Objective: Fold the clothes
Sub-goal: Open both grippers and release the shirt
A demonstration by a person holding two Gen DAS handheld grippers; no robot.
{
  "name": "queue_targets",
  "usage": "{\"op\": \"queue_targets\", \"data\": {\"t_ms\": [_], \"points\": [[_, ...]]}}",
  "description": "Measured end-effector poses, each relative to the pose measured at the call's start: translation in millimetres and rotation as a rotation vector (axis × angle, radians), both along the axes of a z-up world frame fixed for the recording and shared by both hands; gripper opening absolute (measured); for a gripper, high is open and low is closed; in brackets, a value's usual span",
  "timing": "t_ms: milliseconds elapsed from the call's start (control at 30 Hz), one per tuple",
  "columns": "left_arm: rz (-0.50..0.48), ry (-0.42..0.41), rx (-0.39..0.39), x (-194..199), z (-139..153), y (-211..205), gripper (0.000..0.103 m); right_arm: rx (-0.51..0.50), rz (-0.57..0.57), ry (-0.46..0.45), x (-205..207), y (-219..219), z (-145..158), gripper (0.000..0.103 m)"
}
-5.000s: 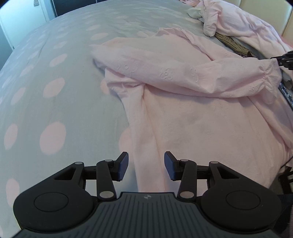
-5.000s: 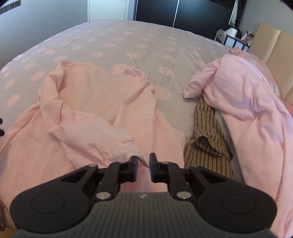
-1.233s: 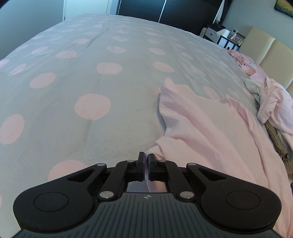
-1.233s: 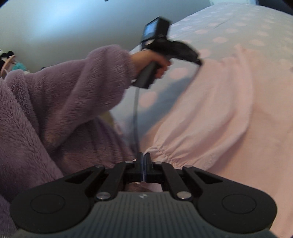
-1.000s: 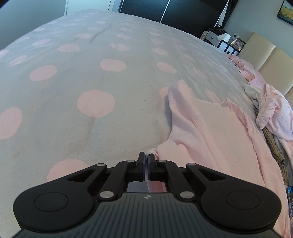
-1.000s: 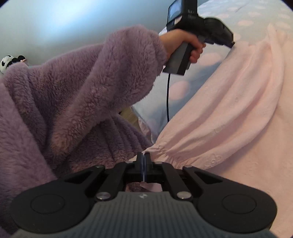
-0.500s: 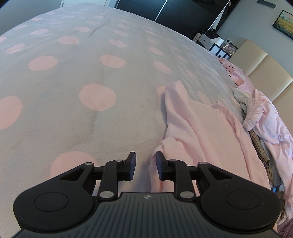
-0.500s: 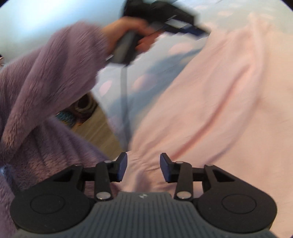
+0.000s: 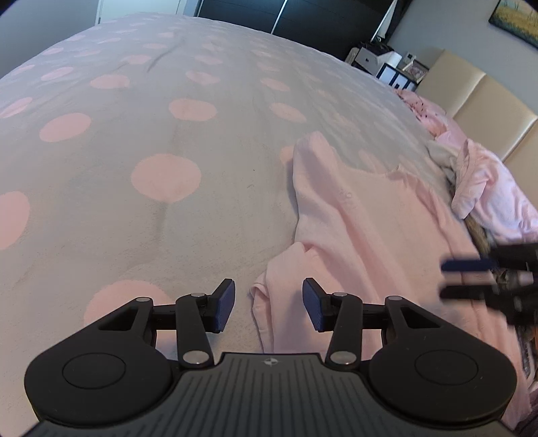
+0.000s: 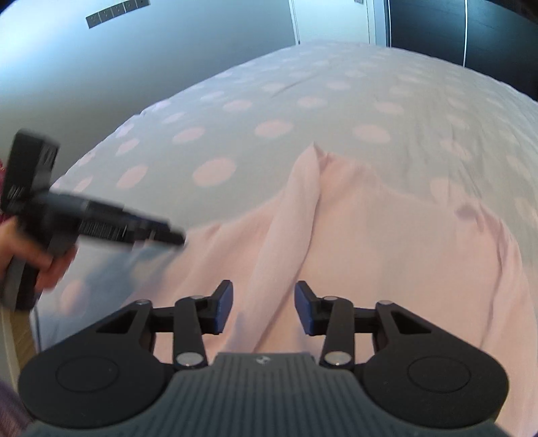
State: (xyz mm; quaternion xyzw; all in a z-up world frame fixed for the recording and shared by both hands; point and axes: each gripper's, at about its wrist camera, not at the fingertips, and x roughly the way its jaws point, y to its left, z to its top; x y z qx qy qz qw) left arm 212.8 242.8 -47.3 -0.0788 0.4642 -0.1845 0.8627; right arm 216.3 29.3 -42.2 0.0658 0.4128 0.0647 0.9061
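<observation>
A pale pink garment [image 9: 363,235] lies spread on the grey bedspread with pink dots [image 9: 161,141]. My left gripper [image 9: 268,304] hovers over the garment's near left edge; its jaws are opening and the cloth lies below them, not pinched. In the right wrist view the same pink garment [image 10: 386,242] fills the foreground with a long fold running up its middle. My right gripper [image 10: 263,307] is above that fold, jaws opening, nothing gripped. The right gripper [image 9: 470,279] shows blurred at the right edge of the left wrist view, and the left gripper [image 10: 164,235] at the left of the right wrist view.
A heap of other pink clothes [image 9: 487,188] and a striped brown piece [image 9: 477,232] lie at the right by the beige headboard [image 9: 477,101]. A hand [image 10: 30,262] holds the left tool. Dark wardrobe doors [image 10: 464,30] stand behind the bed.
Both grippers were shut on the garment's edges a second ago; both have let go and opened. The right gripper has swung from the bed's edge to over the garment.
</observation>
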Motion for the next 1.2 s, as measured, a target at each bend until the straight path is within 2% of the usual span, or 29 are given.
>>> {"op": "queue_targets", "data": {"t_ms": [67,133,233,267,333,367,400,633,767,833,867,900,1067,1200], "points": [[-0.011,0.011,0.011,2,-5,-1,0.041,0.023,-0.015,-0.005,28,-4,-4,0.057],[-0.023,0.022,0.023,4,-9,-3,0.024,0.037,-0.033,-0.005,59,-2,-14,0.058],[-0.028,0.025,0.036,4,-14,-5,0.009,0.029,-0.029,-0.013,98,3,-29,0.057],[-0.033,0.021,0.046,4,-15,-6,0.006,0.012,-0.025,-0.017,105,2,-32,0.054],[-0.042,0.015,0.09,3,-16,-10,0.0,-0.013,-0.017,-0.012,124,-1,-38,0.033],[-0.037,0.016,0.111,2,-16,-11,0.0,-0.017,-0.013,0.0,133,-4,-42,0.012],[-0.027,0.017,0.135,2,-17,-12,0.0,-0.02,-0.012,0.009,141,-8,-46,0.006],[0.003,0.037,0.158,1,-24,-5,0.0,-0.011,-0.085,0.038,177,-38,-70,0.007],[0.003,0.032,0.165,-1,-23,-6,0.0,0.006,-0.1,0.028,177,-46,-73,0.013],[0.003,0.023,0.16,-2,-21,-4,0.0,0.001,-0.112,0.014,172,-46,-66,0.025],[0.008,0.011,0.158,-4,-19,-2,0.0,0.002,-0.126,-0.003,166,-47,-60,0.035],[0.017,0.004,0.159,-6,-16,0,0.0,0.004,-0.136,-0.018,158,-48,-54,0.036],[0.014,-0.024,0.174,-27,3,1,0.0,0.054,-0.094,-0.041,94,-40,-27,0.036],[-0.017,-0.049,0.18,-55,21,-14,0.0,0.098,-0.035,-0.05,33,-10,-17,0.038]]}}
